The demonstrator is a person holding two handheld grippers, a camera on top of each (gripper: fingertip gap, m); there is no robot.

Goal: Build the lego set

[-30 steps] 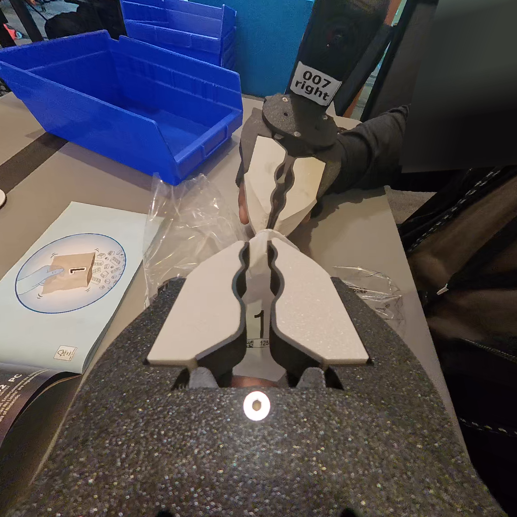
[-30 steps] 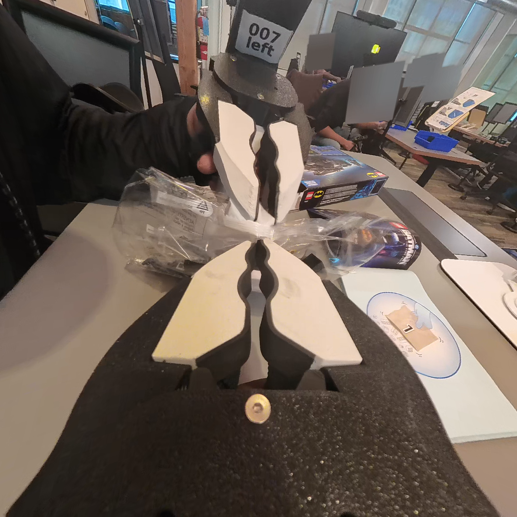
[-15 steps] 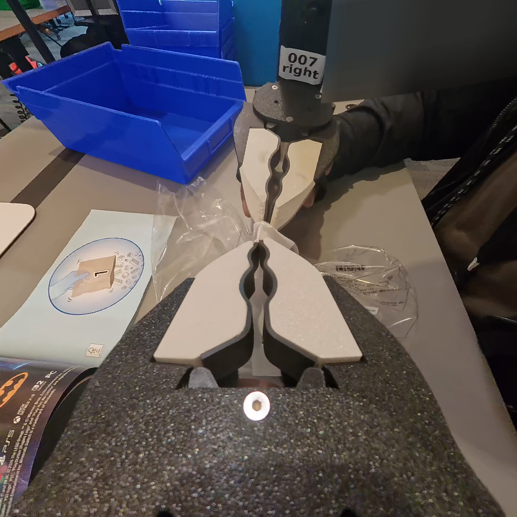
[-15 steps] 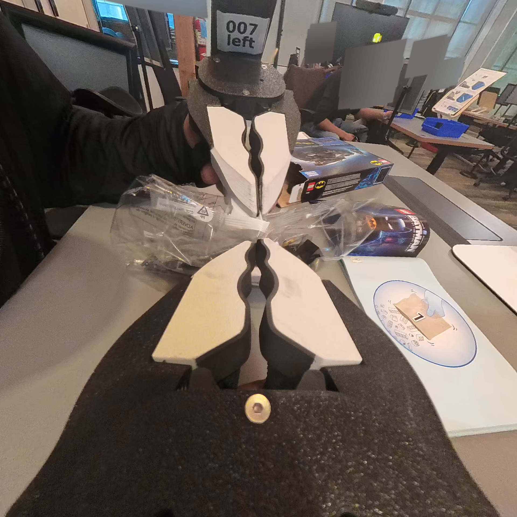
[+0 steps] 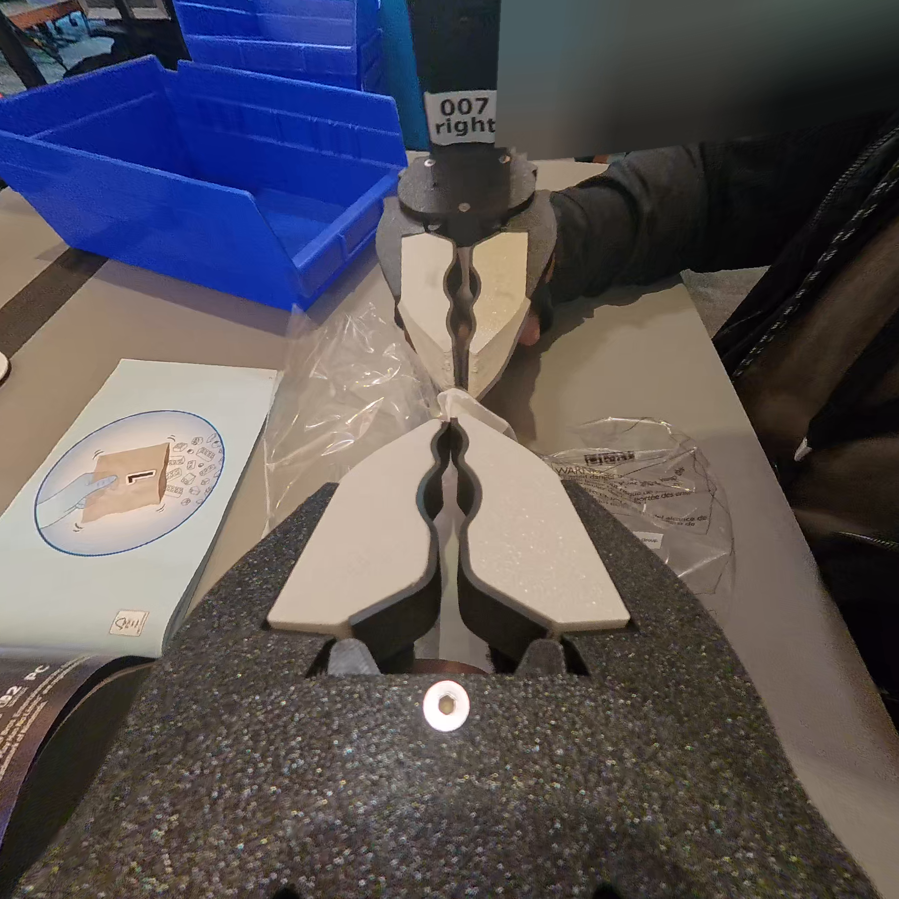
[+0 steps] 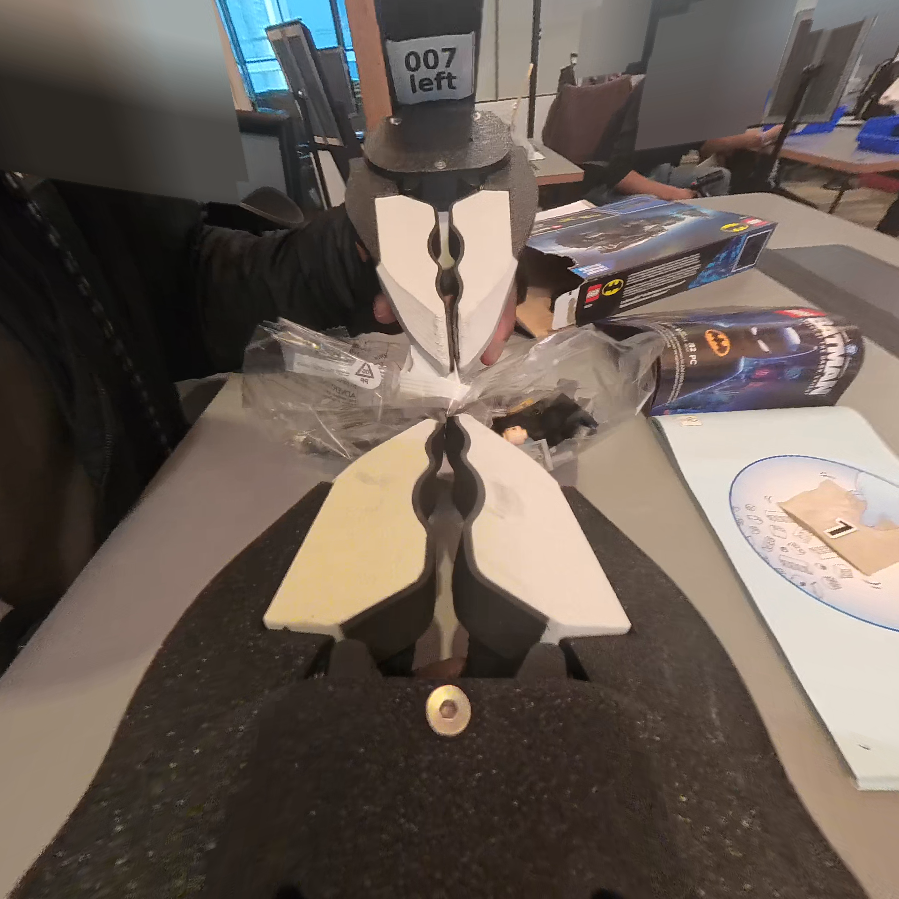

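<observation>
My left gripper is shut on the bunched white-and-clear top of a plastic bag. My right gripper faces it tip to tip and is shut on the same bunched spot from the far side. In the right wrist view my right gripper pinches the gathered clear film, and the left gripper pinches the white part just above it. The bag spreads out to both sides and holds small dark and grey pieces. Gloved hands hold both grippers.
A blue bin stands at the back left, with another behind it. A light blue booklet lies beside the bag. A loose clear wrapper, an open dark box and a dark printed sheet lie nearby. Less than 4 cm separates the two grippers' tips.
My left gripper's fingers stood slightly apart around the white bag part a second ago and have closed on it. The right gripper has stayed shut on the bag. Both grippers have shifted slightly.
</observation>
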